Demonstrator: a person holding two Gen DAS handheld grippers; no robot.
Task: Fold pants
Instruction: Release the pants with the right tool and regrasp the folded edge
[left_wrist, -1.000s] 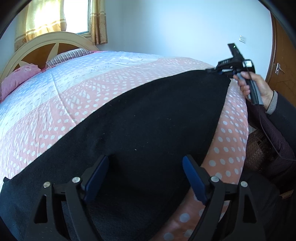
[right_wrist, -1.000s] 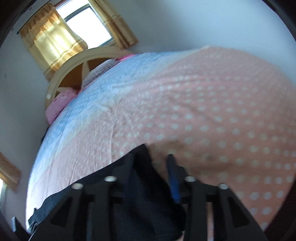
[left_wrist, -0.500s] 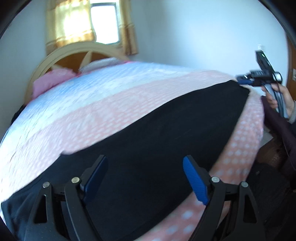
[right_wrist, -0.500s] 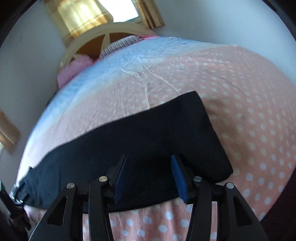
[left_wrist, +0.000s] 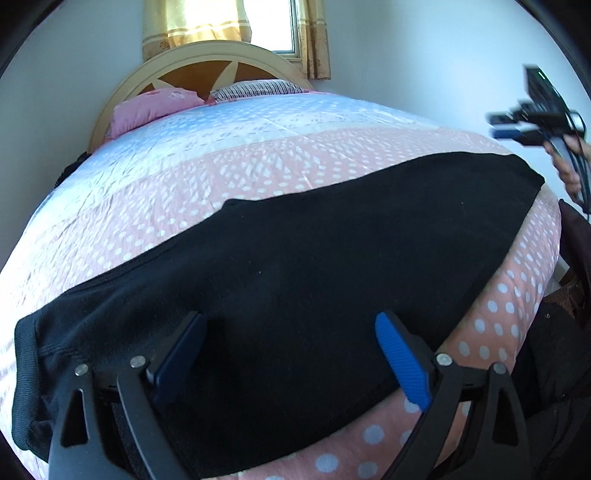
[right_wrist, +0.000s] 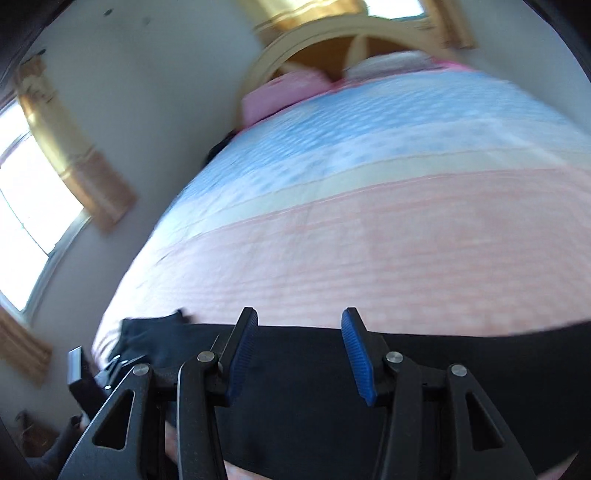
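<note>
Black pants lie flat and stretched along the near edge of the bed, with the ribbed waistband at the left end and the leg end at the right. My left gripper hovers over the middle of them. Its jaws are opening wide and nothing is pinched between the blue pads. A hand holds my right gripper in the air past the leg end. In the blurred right wrist view that gripper is open above the pants, its pads apart and bare.
The quilt is pink with white dots near me and pale blue farther back. A pink pillow and a striped one rest against the arched headboard under a curtained window. The person's dark clothing fills the right edge.
The fabric corner that lay between the right gripper's fingers now lies flat; that gripper lifted off and swung left along the pants. The left gripper slid left toward the waistband and spread wider.
</note>
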